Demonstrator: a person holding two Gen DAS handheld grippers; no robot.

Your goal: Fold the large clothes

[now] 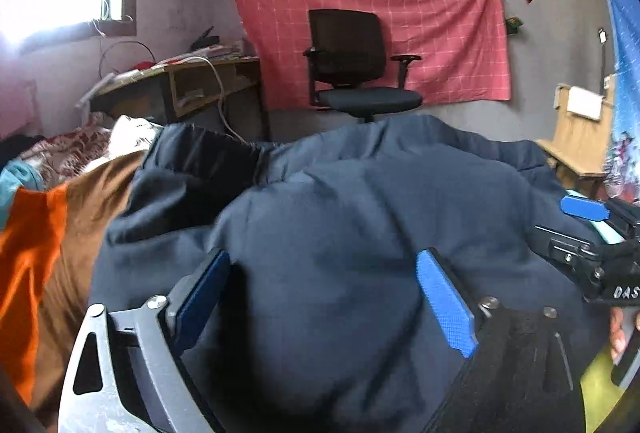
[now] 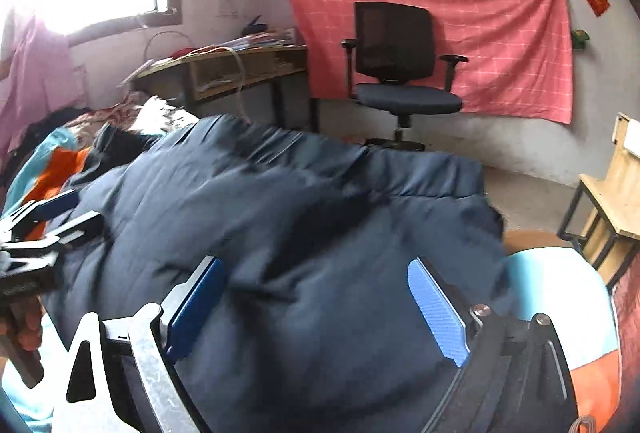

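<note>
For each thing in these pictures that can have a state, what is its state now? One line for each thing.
left gripper: open, jaws wide, nothing pinched, above the jacket.
right gripper: open, jaws wide, nothing pinched, above the jacket.
dark blue jacket: lying on the bed, puffy and bunched, not held.
orange and brown bedding: spread under the jacket, wrinkled.
office chair: upright, nobody sitting on it.
red cloth: hanging flat on the wall.

Matt navy cloth jacket (image 1: pixel 340 233), wooden desk (image 1: pixel 192 81), mesh-backed chair (image 1: pixel 348 49)
</note>
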